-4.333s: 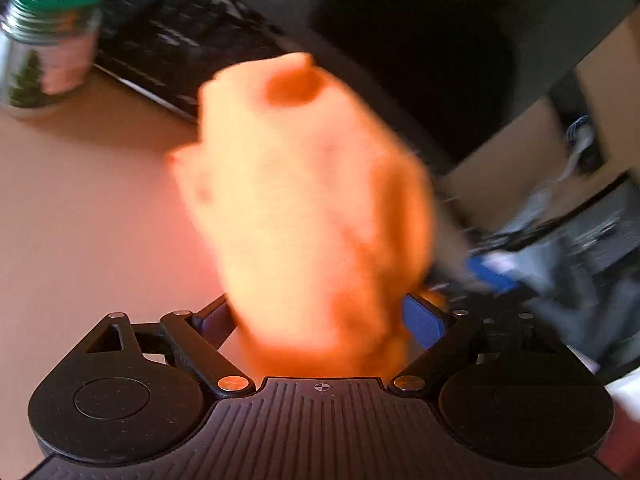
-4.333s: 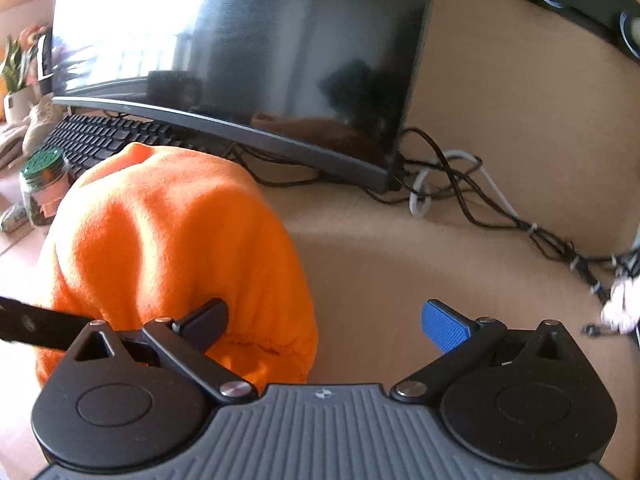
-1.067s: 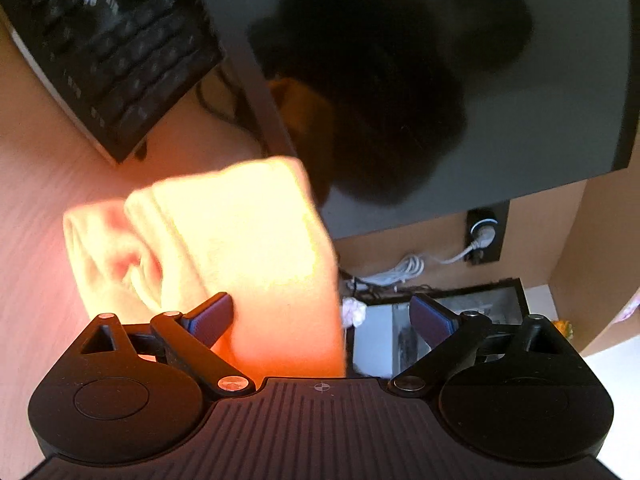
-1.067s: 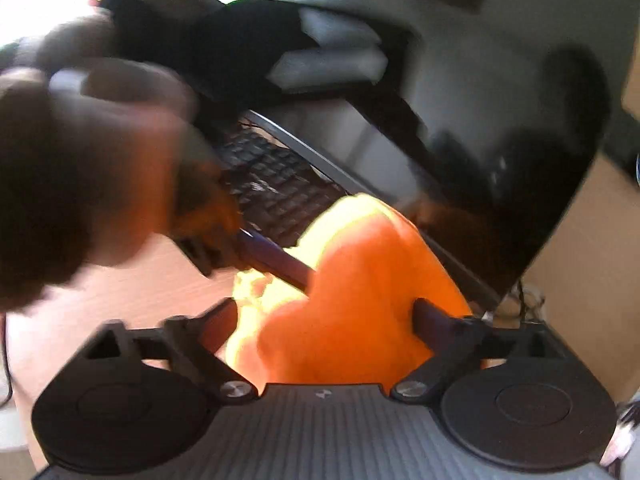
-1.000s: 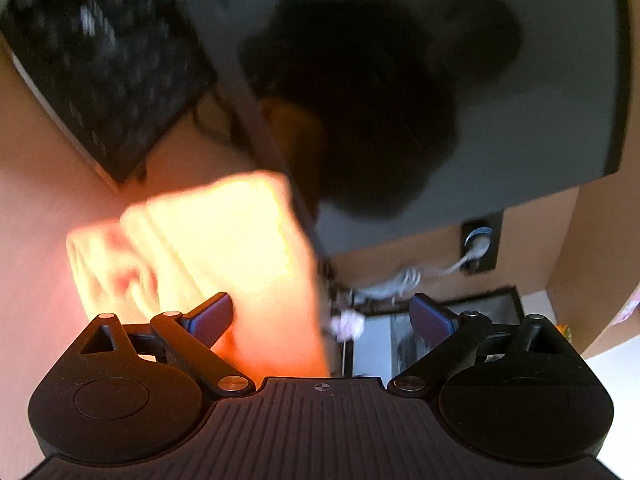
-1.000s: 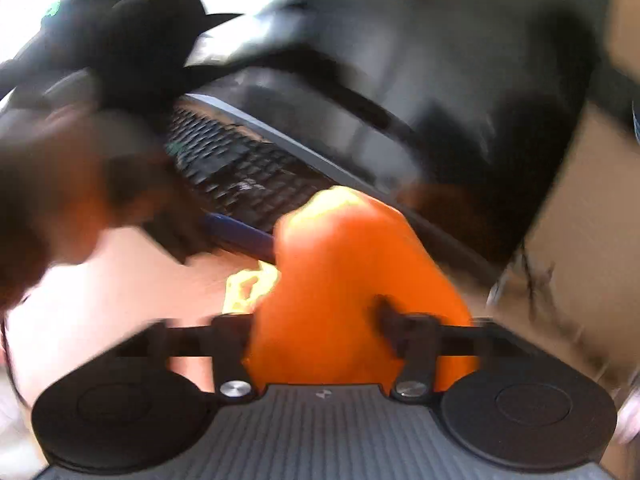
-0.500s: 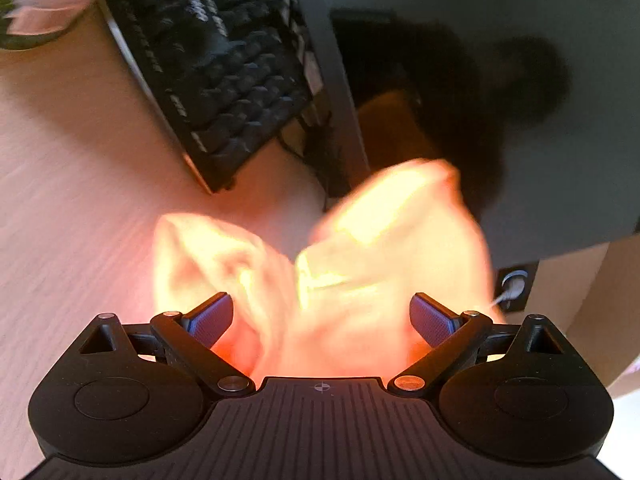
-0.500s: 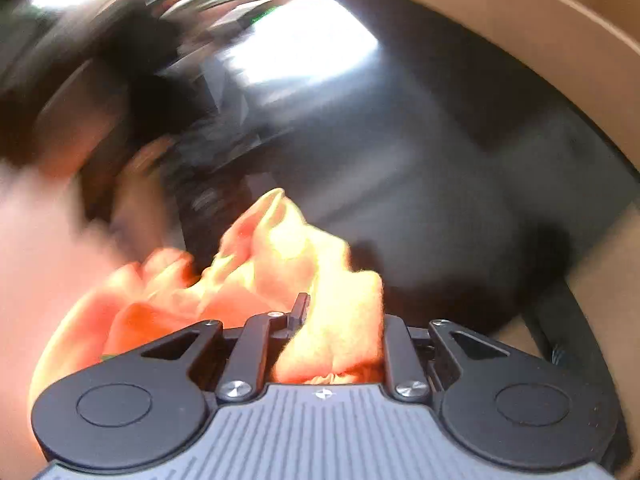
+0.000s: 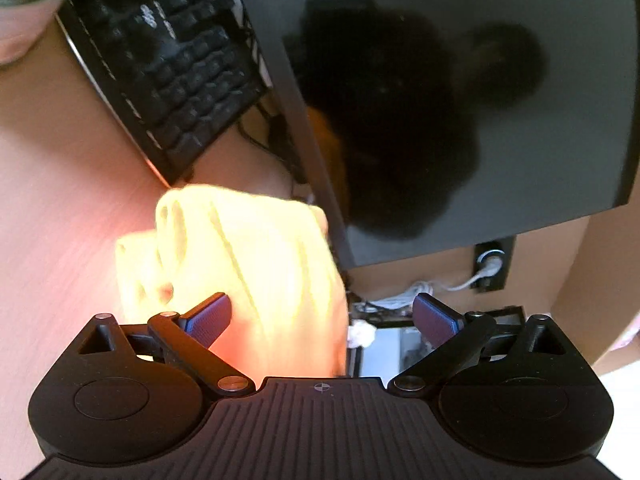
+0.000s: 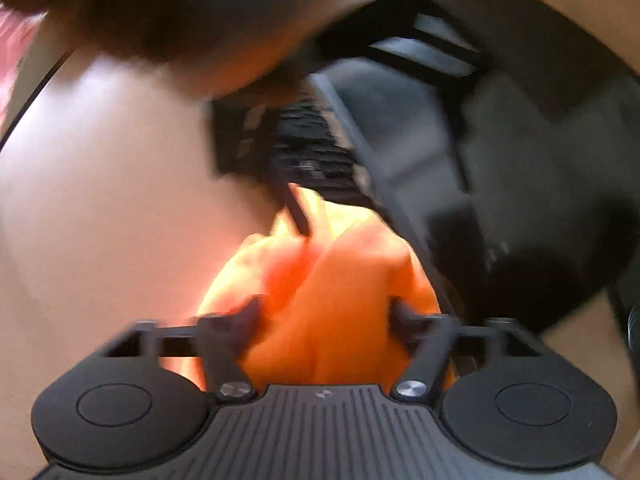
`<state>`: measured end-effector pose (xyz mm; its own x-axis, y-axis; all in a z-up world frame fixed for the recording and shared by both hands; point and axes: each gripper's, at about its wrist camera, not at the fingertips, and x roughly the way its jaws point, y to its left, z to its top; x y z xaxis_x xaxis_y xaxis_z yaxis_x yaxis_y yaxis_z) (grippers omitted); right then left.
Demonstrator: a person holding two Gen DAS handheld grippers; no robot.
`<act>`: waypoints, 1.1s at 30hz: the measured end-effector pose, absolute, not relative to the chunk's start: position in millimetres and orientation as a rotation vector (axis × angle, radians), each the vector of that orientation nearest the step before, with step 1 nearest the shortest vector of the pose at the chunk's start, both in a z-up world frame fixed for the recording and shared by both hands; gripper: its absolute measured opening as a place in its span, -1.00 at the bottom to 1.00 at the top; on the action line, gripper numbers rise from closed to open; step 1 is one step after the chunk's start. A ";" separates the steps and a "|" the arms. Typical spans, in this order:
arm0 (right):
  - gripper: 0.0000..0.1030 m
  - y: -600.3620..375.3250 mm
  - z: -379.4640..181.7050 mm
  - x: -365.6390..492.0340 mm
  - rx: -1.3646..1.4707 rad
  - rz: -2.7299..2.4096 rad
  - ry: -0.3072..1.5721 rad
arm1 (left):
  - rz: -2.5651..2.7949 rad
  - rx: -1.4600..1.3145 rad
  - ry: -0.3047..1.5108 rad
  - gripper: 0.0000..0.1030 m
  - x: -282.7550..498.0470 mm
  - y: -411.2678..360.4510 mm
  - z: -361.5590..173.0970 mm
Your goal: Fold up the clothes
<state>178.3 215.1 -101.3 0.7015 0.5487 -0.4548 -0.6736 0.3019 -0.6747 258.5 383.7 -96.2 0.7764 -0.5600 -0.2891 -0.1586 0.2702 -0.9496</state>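
An orange cloth (image 9: 248, 272) lies bunched on the wooden desk, washed out to pale yellow in the left wrist view. My left gripper (image 9: 320, 316) is open; the cloth lies between its fingers, against the left pad (image 9: 210, 316). In the blurred right wrist view the same orange cloth (image 10: 332, 308) fills the gap of my right gripper (image 10: 324, 316), whose fingers stand part-way apart on either side of the bundle. One thin dark finger of the other gripper (image 10: 298, 216) pokes into the cloth's far end.
A black keyboard (image 9: 168, 68) and a dark curved monitor (image 9: 460, 100) stand right behind the cloth. A green-lidded jar (image 9: 24, 4) is at the far left. Cables and a wall socket (image 9: 490, 264) lie beyond the desk's right edge. A blurred hand (image 10: 192, 16) crosses the top of the right view.
My right gripper, shut on the cloth half a second ago, has spread its fingers. The cloth has dropped back into a lower bundle. The left gripper stays open.
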 end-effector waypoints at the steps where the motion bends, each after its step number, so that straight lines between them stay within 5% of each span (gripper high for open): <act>1: 0.70 214.4 -101.5 179.0 -0.960 0.814 0.176 | -0.302 -1.288 0.659 0.94 257.2 384.3 -94.8; 3: 0.62 212.9 -108.9 179.4 -0.968 0.814 0.209 | -0.295 -1.281 0.652 0.94 253.1 389.1 -91.2; 5: -0.02 206.7 -102.8 189.4 -0.851 0.844 0.322 | -0.283 -1.278 0.643 0.94 252.0 392.0 -93.5; 11: -0.68 160.4 -43.7 244.1 -0.081 0.914 0.752 | -0.279 -1.250 0.607 0.95 236.5 400.6 -87.6; 19: -0.66 26.3 -25.9 283.9 0.549 0.647 0.802 | -0.395 -1.199 0.658 0.97 250.5 364.8 -86.0; 27: -0.32 -49.4 -49.0 269.0 0.318 0.181 0.764 | -0.550 -1.066 0.813 0.97 292.8 286.2 -92.5; 31: 0.31 -52.0 -57.4 272.2 0.213 0.066 0.684 | -0.524 -0.905 0.901 0.97 320.6 255.7 -97.3; 33: 0.35 -52.1 -54.7 265.6 0.130 0.048 0.639 | -0.487 -0.833 0.966 0.97 328.1 245.9 -104.6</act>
<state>265.6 -52.1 -54.7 0.8019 0.0852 -0.5914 -0.0049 0.9907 0.1361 328.1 245.9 -104.6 0.5002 -0.6926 -0.5197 0.0049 0.6024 -0.7981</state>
